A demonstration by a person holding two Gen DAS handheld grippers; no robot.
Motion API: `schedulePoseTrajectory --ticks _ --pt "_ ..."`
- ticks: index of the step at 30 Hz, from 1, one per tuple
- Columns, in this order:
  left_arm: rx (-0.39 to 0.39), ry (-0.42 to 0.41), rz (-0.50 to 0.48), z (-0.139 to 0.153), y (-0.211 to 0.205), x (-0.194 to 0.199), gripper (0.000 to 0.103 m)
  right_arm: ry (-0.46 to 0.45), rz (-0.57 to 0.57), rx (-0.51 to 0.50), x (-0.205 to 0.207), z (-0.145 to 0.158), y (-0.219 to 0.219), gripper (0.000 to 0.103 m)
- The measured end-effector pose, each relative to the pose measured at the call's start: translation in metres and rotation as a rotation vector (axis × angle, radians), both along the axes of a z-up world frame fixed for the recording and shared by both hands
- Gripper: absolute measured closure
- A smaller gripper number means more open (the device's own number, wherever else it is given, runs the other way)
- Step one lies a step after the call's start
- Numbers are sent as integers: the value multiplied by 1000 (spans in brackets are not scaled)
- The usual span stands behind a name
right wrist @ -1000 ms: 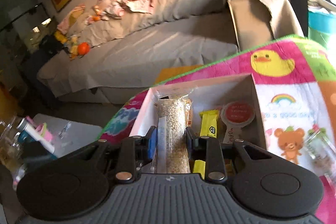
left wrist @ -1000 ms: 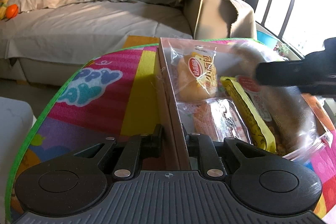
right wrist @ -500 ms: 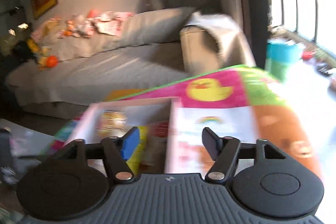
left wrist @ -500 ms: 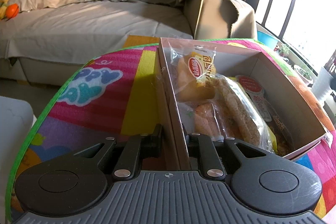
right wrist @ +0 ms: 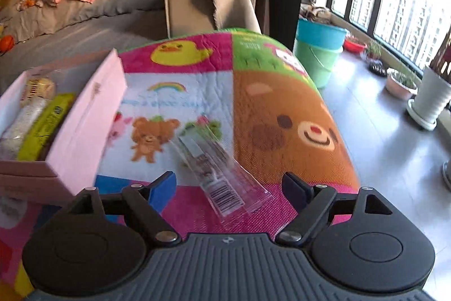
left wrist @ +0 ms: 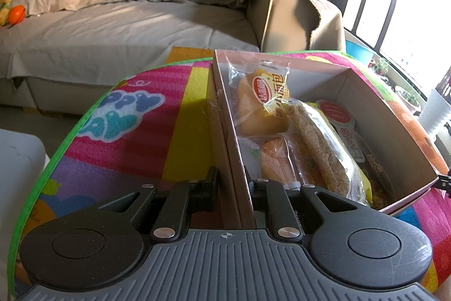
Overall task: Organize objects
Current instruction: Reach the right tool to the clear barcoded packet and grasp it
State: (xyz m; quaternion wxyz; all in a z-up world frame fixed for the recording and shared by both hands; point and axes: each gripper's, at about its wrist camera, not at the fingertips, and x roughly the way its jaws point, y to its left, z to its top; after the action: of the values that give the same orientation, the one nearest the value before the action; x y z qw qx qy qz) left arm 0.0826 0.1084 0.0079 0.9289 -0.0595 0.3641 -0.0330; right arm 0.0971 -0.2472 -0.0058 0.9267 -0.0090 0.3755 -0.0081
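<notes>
Left claw (left wrist: pixel 231 182) clamps the box (left wrist: pixel 366 92) wall, steadying it, as the right claw (right wrist: pixel 229 184) — jaws just spread, empty — should straddle the clear packet (right wrist: pixel 217 171) on the mat (right wrist: pixel 282 92) squarely before closing.

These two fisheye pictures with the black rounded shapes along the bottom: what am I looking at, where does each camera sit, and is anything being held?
There is no robot here. A person carries a hand-held gripper in each hand, and a camera on each looks forward along its two fingers; the black shapes are the gripper bodies.

The left view shows the left hand-held gripper shut on the side wall of a cardboard box, which stands on a colourful play mat. In the box lie a wrapped bread roll, a puffed-rice bar and other snack packets.

The right view shows the right hand-held gripper, whose jaws have just been opening. It holds nothing. A clear packet lies on the mat, reaching in between the fingers, beside the box. A sofa stands behind.
</notes>
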Motion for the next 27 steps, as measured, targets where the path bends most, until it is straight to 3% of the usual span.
schedulePoseTrajectory --ticks 7,12,18,22,23,27 --pt "1 0 1 0 0 0 86 25 11 46 -1 -9 3 20" --pt "3 0 2 0 0 -1 86 52 97 106 -12 -2 18 28" --pt "3 1 2 0 1 -1 86 4 36 36 -1 0 22 29" --pt "3 0 1 0 0 -1 86 19 9 24 21 -9 17 29" --pt "3 1 2 0 0 -1 86 17 16 16 23 -10 18 32" --pt "3 2 3 -1 0 -1 86 27 74 10 23 -7 28 62"
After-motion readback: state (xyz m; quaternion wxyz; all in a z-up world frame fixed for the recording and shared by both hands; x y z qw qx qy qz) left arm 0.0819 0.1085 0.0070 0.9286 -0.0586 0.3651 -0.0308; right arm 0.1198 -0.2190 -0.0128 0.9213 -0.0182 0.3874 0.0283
